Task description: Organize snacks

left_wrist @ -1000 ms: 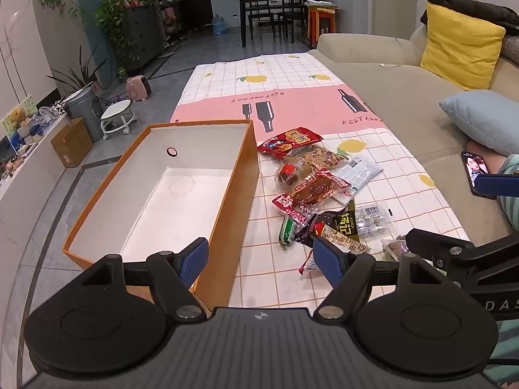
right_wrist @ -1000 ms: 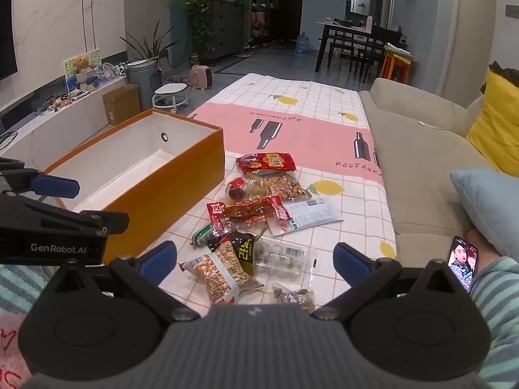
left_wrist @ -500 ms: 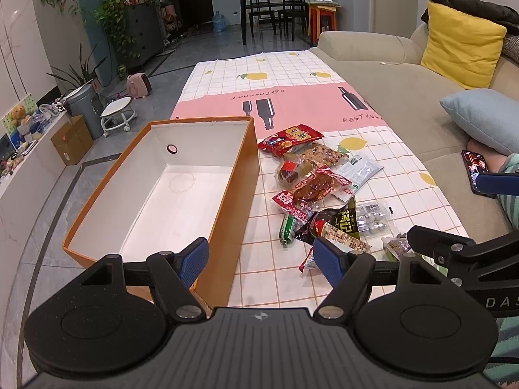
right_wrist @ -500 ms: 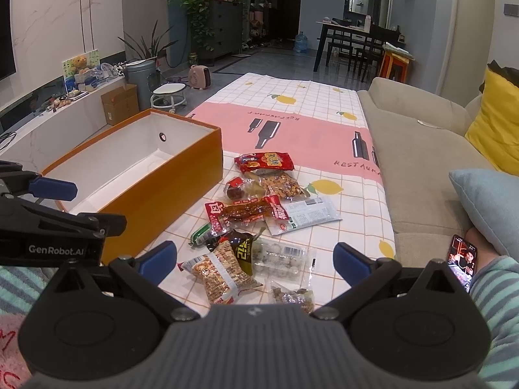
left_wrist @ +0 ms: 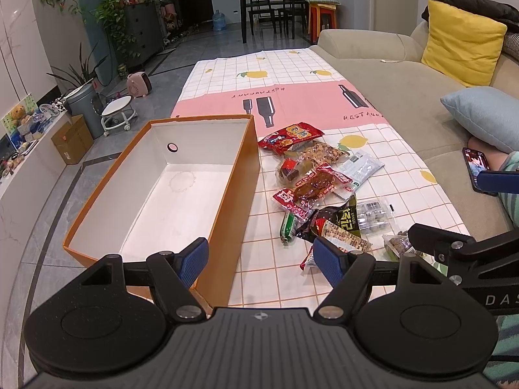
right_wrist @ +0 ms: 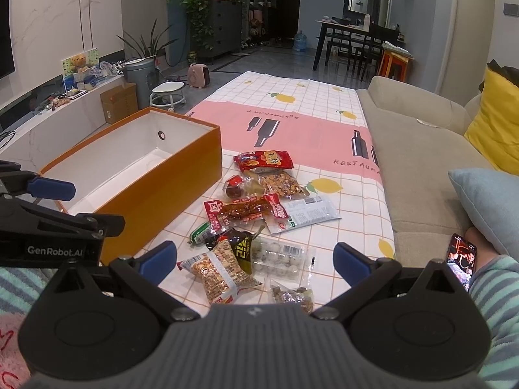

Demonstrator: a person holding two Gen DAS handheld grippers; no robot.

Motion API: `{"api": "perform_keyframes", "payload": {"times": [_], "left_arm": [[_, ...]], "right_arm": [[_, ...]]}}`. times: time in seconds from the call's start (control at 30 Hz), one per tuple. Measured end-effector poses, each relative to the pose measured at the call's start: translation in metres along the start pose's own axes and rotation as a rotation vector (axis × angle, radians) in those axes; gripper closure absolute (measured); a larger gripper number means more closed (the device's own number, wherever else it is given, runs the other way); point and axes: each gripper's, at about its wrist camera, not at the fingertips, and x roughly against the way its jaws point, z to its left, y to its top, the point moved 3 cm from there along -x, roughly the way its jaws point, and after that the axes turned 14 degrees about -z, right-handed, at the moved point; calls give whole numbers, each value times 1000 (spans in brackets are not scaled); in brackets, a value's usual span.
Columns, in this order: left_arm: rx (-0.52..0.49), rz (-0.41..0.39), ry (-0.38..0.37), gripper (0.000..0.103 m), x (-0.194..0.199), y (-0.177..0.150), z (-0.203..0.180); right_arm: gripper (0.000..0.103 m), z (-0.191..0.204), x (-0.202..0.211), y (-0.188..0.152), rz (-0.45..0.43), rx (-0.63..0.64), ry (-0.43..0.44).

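- On the long table, a checked tablecloth [left_wrist: 292,74] with lemons and a pink band covers the whole top
- A beige sofa [left_wrist: 389,74] runs along the right side, with a yellow cushion [left_wrist: 460,42] and a light blue pillow [left_wrist: 480,113] on it
- An orange box [left_wrist: 240,194] with white inside stands on the left part of the cloth, open and with nothing in it
- The snacks [right_wrist: 259,214] lie in a loose pile just beside the box, on its right: a red packet [right_wrist: 264,159] farthest, a peanut bag [right_wrist: 217,272] and a clear tray of small balls [right_wrist: 279,256] nearest
- The left gripper [left_wrist: 261,257] hovers over the near corner of the box, jaws wide apart, holding nothing
- The right gripper [right_wrist: 254,259] hovers above the near snacks, jaws wide apart, also holding nothing
- A phone [right_wrist: 462,259] with a lit screen is near a striped sleeve [right_wrist: 496,278] at the right
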Motion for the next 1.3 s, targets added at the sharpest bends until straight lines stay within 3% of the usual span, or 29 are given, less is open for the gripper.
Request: {"api": "perform_keyframes", "payload": {"times": [1.3], "left_arm": [[-2, 19, 8, 17, -3, -7, 1]], "right_arm": [[4, 7, 0, 3, -15, 26, 30]]}}
